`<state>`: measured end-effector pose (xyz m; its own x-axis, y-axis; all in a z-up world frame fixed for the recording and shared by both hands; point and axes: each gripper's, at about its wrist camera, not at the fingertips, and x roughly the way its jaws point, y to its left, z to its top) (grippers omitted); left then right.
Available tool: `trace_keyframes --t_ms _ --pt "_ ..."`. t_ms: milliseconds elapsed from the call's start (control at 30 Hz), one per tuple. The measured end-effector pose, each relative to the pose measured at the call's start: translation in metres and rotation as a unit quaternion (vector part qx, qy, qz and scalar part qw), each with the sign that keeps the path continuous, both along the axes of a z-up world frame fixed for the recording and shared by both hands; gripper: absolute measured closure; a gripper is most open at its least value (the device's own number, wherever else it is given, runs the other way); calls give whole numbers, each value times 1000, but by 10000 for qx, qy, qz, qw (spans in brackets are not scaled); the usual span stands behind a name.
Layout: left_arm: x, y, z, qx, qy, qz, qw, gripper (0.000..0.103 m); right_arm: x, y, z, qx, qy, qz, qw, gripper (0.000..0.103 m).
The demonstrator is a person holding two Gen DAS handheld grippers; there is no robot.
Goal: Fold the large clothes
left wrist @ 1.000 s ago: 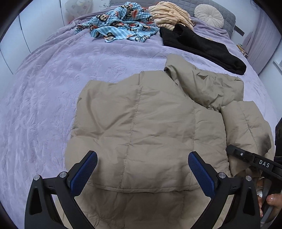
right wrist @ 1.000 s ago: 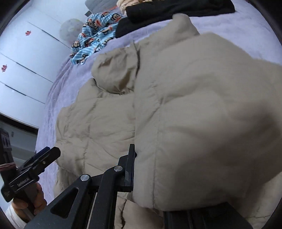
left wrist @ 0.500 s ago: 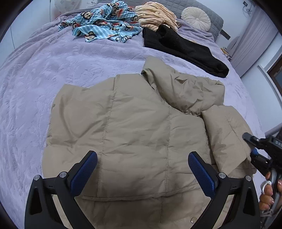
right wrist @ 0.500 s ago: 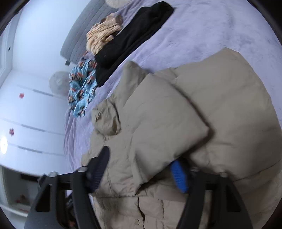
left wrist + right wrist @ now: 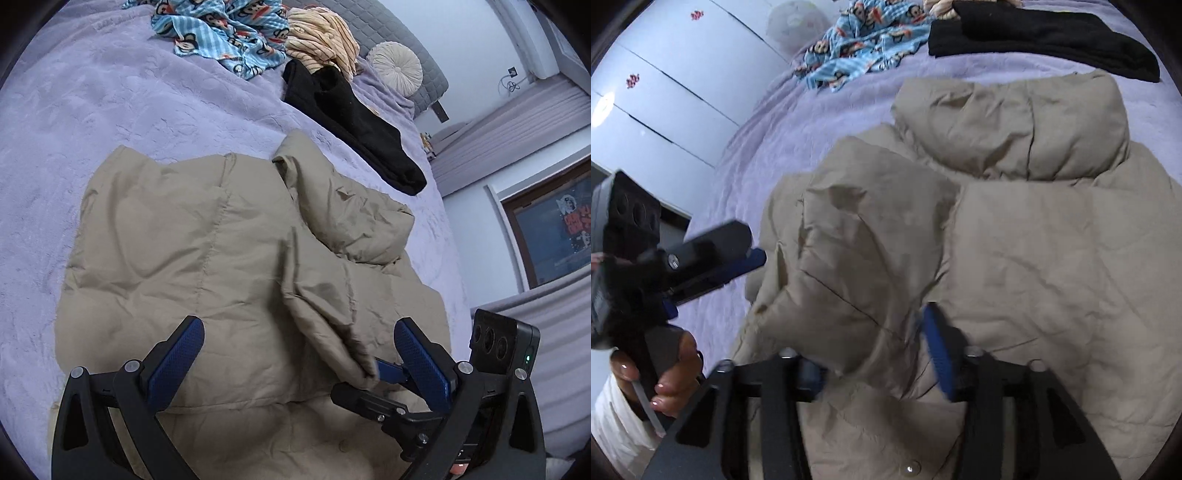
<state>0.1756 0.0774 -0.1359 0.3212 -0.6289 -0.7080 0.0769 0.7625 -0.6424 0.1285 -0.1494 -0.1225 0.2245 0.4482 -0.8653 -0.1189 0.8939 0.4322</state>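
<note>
A beige puffer jacket [image 5: 192,251] lies on the purple bedspread [image 5: 92,110], hood toward the pillows. My left gripper [image 5: 299,362] hovers open and empty over the jacket's hem. My right gripper [image 5: 875,350] holds the jacket's right sleeve [image 5: 857,266] between its fingers and has it folded across the jacket's body. In the left wrist view the right gripper [image 5: 376,369] shows at lower right with the sleeve end [image 5: 325,317] in it. The hood [image 5: 1015,122] lies bunched at the top.
A black garment [image 5: 351,122], a blue monkey-print cloth [image 5: 229,33] and a striped peach garment [image 5: 325,40] lie near the headboard with a round cushion [image 5: 395,68]. White wardrobe doors [image 5: 665,92] stand left of the bed. The bed edge runs at the right [image 5: 454,258].
My right gripper has carried the sleeve leftward over the jacket's body and come close to my left gripper. The left gripper stayed open over the hem and swung its view to the right.
</note>
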Motion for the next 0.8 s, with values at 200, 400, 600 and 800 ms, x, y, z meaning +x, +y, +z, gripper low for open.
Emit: trace_keyframes --t_ms 200,400,600,800 --pt "4 -23 -16 -299 326 -316 9985 0 -30 -28 20 -29 -177 -164 9997 31" --pt "9 -65 -45 -208 683 -747 9946 33 -74 -101 17 6 130 -653 9978 32" --pt "6 -91 -20 -163 392 -921 9948 95 -90 -143 1 -298 285 -875 9953 32" --pt "13 -67 -4 236 148 -776 9966 95 -81 -192 16 -1217 -289 -1313 9834 32"
